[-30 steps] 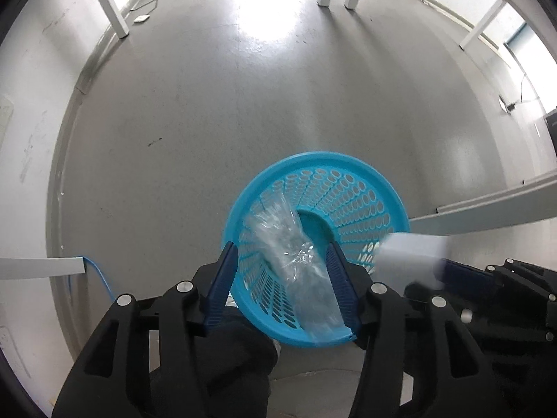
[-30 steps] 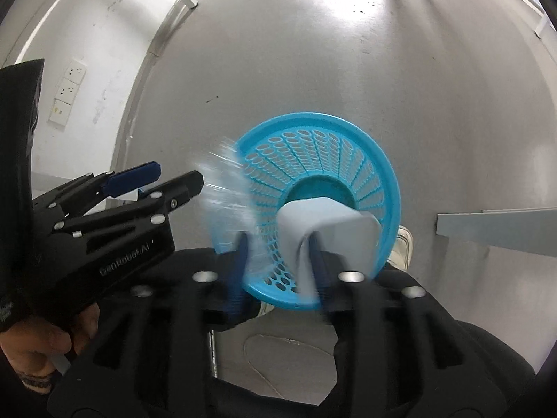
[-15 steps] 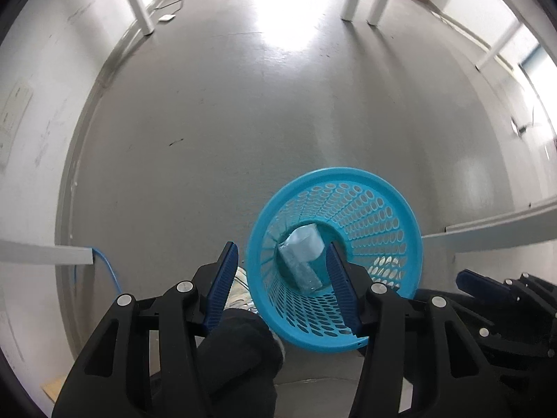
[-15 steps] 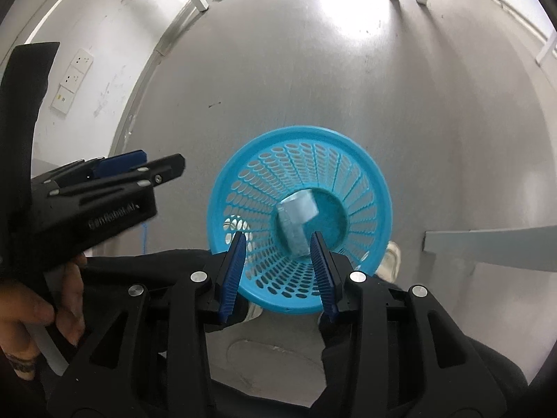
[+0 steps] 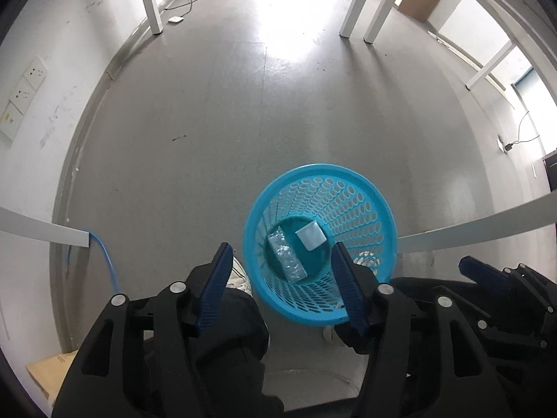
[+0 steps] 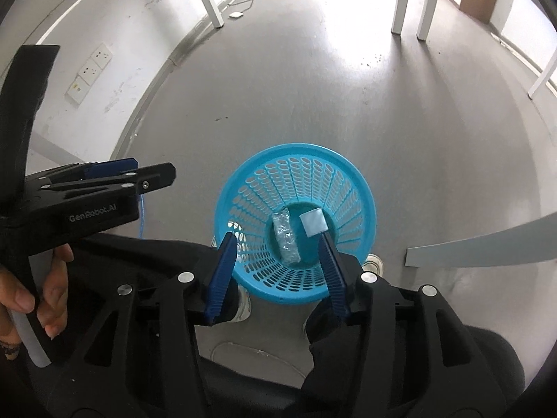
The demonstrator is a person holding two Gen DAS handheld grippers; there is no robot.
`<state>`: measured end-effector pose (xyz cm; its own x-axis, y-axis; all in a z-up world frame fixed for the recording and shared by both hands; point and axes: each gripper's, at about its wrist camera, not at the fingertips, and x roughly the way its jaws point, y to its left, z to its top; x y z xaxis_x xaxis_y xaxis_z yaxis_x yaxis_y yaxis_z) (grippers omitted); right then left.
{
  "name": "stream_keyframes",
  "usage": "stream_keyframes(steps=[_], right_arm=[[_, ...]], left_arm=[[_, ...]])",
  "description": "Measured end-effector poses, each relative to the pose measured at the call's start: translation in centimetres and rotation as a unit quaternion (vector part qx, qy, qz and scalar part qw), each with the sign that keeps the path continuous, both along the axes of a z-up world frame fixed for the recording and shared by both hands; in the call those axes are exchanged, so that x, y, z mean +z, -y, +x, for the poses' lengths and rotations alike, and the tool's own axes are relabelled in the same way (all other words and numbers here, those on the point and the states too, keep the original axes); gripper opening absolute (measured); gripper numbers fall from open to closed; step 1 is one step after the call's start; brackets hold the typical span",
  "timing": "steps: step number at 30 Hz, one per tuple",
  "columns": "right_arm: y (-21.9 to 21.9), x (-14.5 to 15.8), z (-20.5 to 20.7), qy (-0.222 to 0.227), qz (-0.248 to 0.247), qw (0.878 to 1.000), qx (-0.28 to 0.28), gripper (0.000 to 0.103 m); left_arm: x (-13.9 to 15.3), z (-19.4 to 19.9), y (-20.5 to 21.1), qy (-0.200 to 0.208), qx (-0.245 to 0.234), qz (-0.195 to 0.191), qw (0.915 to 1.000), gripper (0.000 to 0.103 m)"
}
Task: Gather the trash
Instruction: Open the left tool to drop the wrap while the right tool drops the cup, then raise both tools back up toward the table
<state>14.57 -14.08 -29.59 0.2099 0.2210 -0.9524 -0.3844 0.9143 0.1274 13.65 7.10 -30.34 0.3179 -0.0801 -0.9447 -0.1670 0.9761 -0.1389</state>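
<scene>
Gray floor (image 5: 216, 122), viewed from above. At 9 o'clock a wall (image 6: 115, 35) with sockets (image 6: 88, 71), and a blue cable (image 5: 106, 261); white table legs (image 5: 365, 3) at 12 o'clock. The left gripper (image 5: 280, 270) and right gripper (image 6: 276, 256) hover over a blue perforated basket (image 5: 365, 202), jaws opening, nothing between them. Inside the basket lie a crumpled clear wrapper (image 5: 286, 256) and, to its right, a white wad (image 5: 310, 235). Shoes (image 6: 373, 264) are partly hidden behind the basket.

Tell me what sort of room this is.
Probably a sparse office or workroom: bare grey floor, white table legs, wall sockets, and a blue waste basket on the floor.
</scene>
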Motion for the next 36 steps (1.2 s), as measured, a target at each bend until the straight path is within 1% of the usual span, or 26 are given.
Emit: stream_keyframes(steps=[2, 6, 8, 11, 13, 14, 15, 16, 18, 20, 21, 22, 24, 27, 30, 31, 33, 36], right_arm=[[0.3, 0.8, -0.6, 0.007, 0.000, 1.000, 0.000, 0.050], [1.2, 2.5, -1.9, 0.019, 0.008, 1.000, -0.003, 0.058], [1.3, 3.4, -2.6, 0.028, 0.009, 1.000, -0.001, 0.058], [1.3, 5.0, -3.9, 0.045, 0.004, 0.999, 0.016, 0.058], [1.6, 6.2, -4.5, 0.059, 0.006, 0.998, 0.018, 0.058], [2.0, 6.8, -4.8, 0.063, 0.010, 0.998, 0.017, 0.060], [2.5, 7.6, -5.1, 0.067, 0.017, 0.998, 0.013, 0.064], [3.0, 8.2, -5.3, 0.070, 0.023, 0.997, 0.010, 0.066], [4.0, 9.6, -5.8, 0.083, 0.033, 0.996, 0.005, 0.067], [4.7, 11.0, -6.3, 0.095, 0.038, 0.995, 0.002, 0.068], [5.0, 11.6, -6.6, 0.101, 0.041, 0.994, 0.004, 0.068], [5.3, 12.2, -6.9, 0.109, 0.042, 0.993, 0.006, 0.068], [5.9, 13.4, -7.6, 0.123, 0.046, 0.991, 0.003, 0.074], [6.8, 14.7, -8.4, 0.137, 0.048, 0.989, 0.000, 0.076], [7.5, 15.7, -9.3, 0.147, 0.051, 0.988, -0.006, 0.080], [7.7, 16.0, -9.6, 0.151, 0.053, 0.987, -0.007, 0.081], [7.9, 17.0, -9.9, 0.161, 0.055, 0.985, -0.008, 0.083], [7.9, 19.0, -10.4, 0.185, 0.062, 0.981, -0.007, 0.087]], left_arm=[[0.4, -0.5, 0.3, 0.004, -0.004, 0.004, 1.0000, 0.061], [1.5, -1.8, 0.9, 0.013, -0.012, 0.002, 0.9998, 0.061], [2.2, -2.7, 1.2, 0.020, -0.015, 0.003, 0.9997, 0.064], [3.5, -4.0, 1.6, 0.036, -0.023, 0.011, 0.9990, 0.071], [4.3, -4.6, 1.9, 0.042, -0.032, 0.019, 0.9984, 0.072], [4.9, -5.0, 1.9, 0.046, -0.037, 0.023, 0.9980, 0.072], [5.6, -5.5, 1.8, 0.054, -0.038, 0.023, 0.9975, 0.073], [6.1, -5.9, 1.7, 0.062, -0.038, 0.023, 0.9971, 0.075], [7.4, -7.2, 1.5, 0.080, -0.040, 0.020, 0.9958, 0.077], [8.5, -8.5, 1.4, 0.097, -0.039, 0.022, 0.9942, 0.078], [8.9, -9.1, 1.3, 0.105, -0.036, 0.021, 0.9936, 0.081], [9.3, -9.7, 1.1, 0.113, -0.033, 0.018, 0.9929, 0.086], [10.2, -11.0, 0.8, 0.133, -0.022, 0.012, 0.9908, 0.088], [11.3, -12.4, 0.7, 0.149, -0.018, 0.009, 0.9886, 0.088], [12.6, -13.5, 0.8, 0.168, -0.016, -0.001, 0.9857, 0.093], [13.0, -13.7, 0.9, 0.173, -0.014, -0.002, 0.9848, 0.093], [14.3, -14.0, 1.9, 0.196, -0.027, 0.007, 0.9802, 0.094], [16.5, -14.9, 3.5, 0.233, -0.050, 0.024, 0.9710, 0.097]])
